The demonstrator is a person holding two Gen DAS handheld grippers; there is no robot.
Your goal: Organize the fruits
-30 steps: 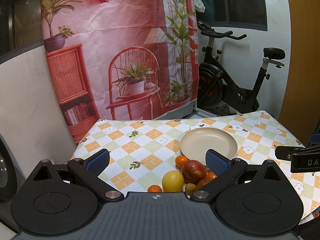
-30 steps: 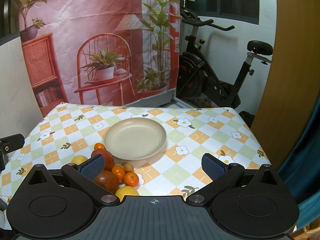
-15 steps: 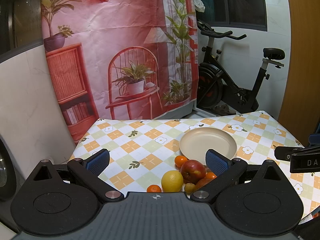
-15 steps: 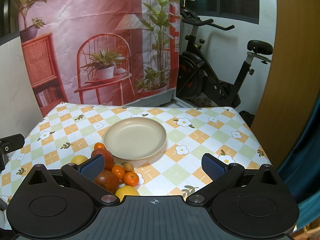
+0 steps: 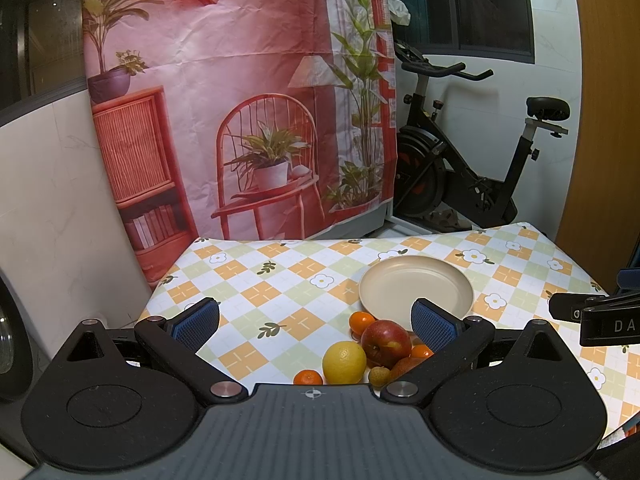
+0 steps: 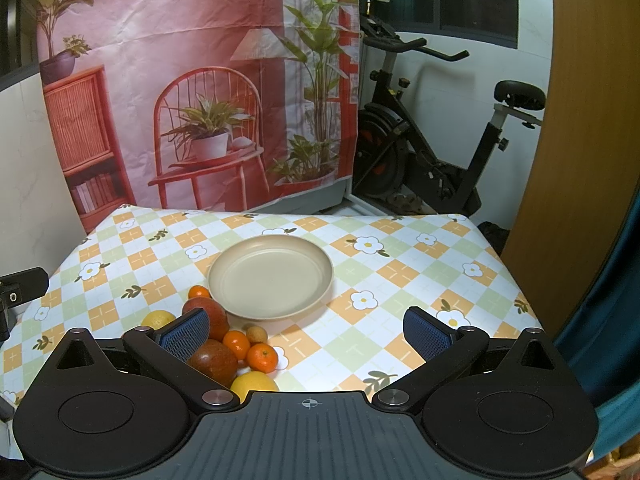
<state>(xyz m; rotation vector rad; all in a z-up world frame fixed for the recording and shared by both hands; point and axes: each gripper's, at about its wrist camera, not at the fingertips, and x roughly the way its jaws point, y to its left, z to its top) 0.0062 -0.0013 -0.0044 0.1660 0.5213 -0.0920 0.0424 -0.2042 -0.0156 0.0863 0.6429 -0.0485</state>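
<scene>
While nothing is yet in either gripper, I hold both above the near edge of the surface (image 6: 400, 276), looking down on the checked cloth so I can take in the whole layout before committing. My left gripper (image 5: 316, 316) has its fingers spread wide apart with nothing between them, and my right gripper (image 6: 306, 330) is spread just as wide and equally empty. The beige plate (image 6: 271, 276) sits bare at the centre of the right wrist frame, and I judge it to be where the fruit belongs, which is why I keep it in clear view. The fruit lies bunched on the cloth just beside the plate's near left rim: a red apple (image 5: 386, 343) and a lemon (image 5: 344, 362) near the lower centre of the left wrist frame, and small tangerines (image 6: 262, 357) with a darker red fruit (image 6: 213, 362) at the lower left of the right wrist frame. Because the pile sits tight together, I expect I must pick from its outer edge first, or the fingers may nudge neighbours and set them rolling.
</scene>
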